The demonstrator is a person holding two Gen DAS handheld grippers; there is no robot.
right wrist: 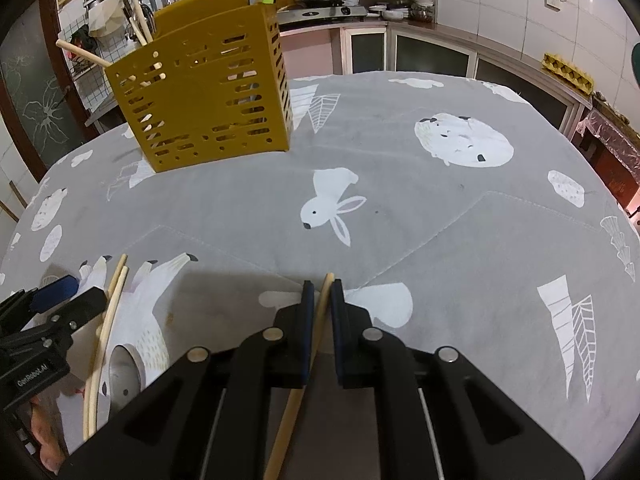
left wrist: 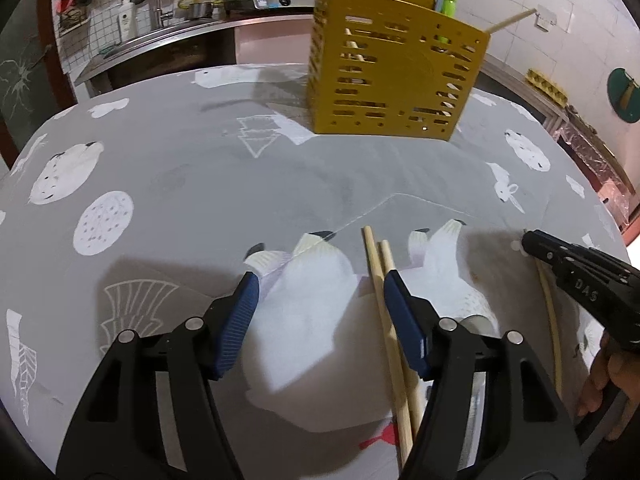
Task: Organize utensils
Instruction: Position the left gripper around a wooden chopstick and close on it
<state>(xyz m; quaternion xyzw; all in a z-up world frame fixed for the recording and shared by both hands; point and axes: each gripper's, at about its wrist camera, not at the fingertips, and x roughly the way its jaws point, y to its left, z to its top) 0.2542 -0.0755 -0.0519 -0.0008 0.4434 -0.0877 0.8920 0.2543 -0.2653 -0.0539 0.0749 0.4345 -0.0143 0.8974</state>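
Our left hand-held gripper [left wrist: 318, 290] hangs over the cloth-covered worktop [left wrist: 180, 184] with its jaws apart and nothing pinched. A pair of chopsticks [left wrist: 380, 276] lies on the cloth just inside its right finger [left wrist: 404, 316]. Ahead of it stands the yellow holder [left wrist: 394, 76], with sticks already in it. Further right, our right hand-held gripper [right wrist: 320, 292] is clamped on one chopstick [right wrist: 325, 300], and the holder is ahead to its left.
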